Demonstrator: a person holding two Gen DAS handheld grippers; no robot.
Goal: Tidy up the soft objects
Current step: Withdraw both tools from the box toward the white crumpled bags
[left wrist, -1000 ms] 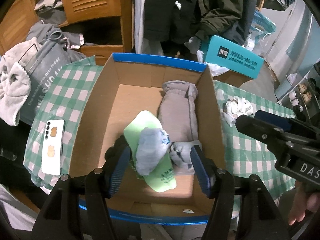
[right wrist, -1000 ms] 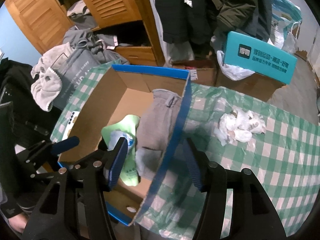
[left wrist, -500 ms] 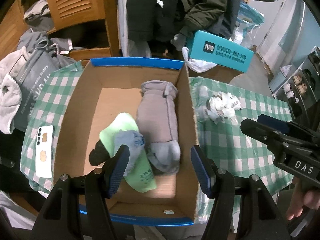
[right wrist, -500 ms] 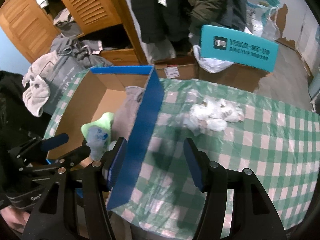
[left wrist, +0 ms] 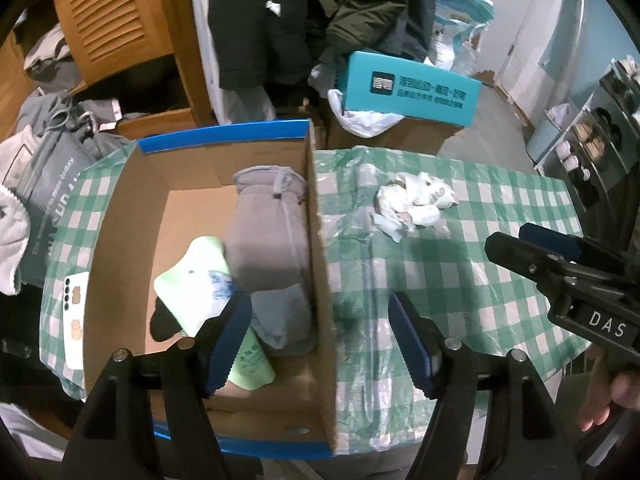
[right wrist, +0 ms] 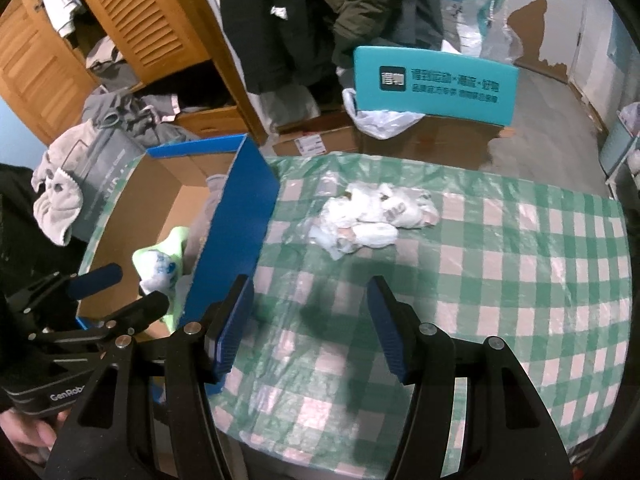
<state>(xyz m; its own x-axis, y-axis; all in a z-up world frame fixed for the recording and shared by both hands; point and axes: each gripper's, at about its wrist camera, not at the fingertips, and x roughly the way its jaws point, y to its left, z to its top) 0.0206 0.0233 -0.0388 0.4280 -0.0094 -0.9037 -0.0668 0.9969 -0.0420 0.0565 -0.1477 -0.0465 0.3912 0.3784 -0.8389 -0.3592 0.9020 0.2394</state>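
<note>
A cardboard box with a blue rim (left wrist: 316, 264) (right wrist: 236, 240) stands on the left of the green checked table. Inside lie a grey sock (left wrist: 268, 236), a light green sock (left wrist: 192, 280) (right wrist: 164, 252) and a dark one (left wrist: 162, 322). A heap of white socks (left wrist: 414, 200) (right wrist: 372, 216) lies on the tablecloth right of the box. My left gripper (left wrist: 320, 340) is open and empty, straddling the box's right wall. My right gripper (right wrist: 308, 326) is open and empty, above the cloth in front of the white heap.
A white phone (left wrist: 74, 312) lies on the table left of the box. A grey bag and towel (right wrist: 60, 188) hang at the far left. A teal box (right wrist: 436, 84) on cardboard cartons stands behind the table, with a wooden wardrobe and hanging coats beyond.
Both grippers have moved right, away from over the box toward the cloth. The left one went from above the socks in the box to its right wall. Both stay open.
</note>
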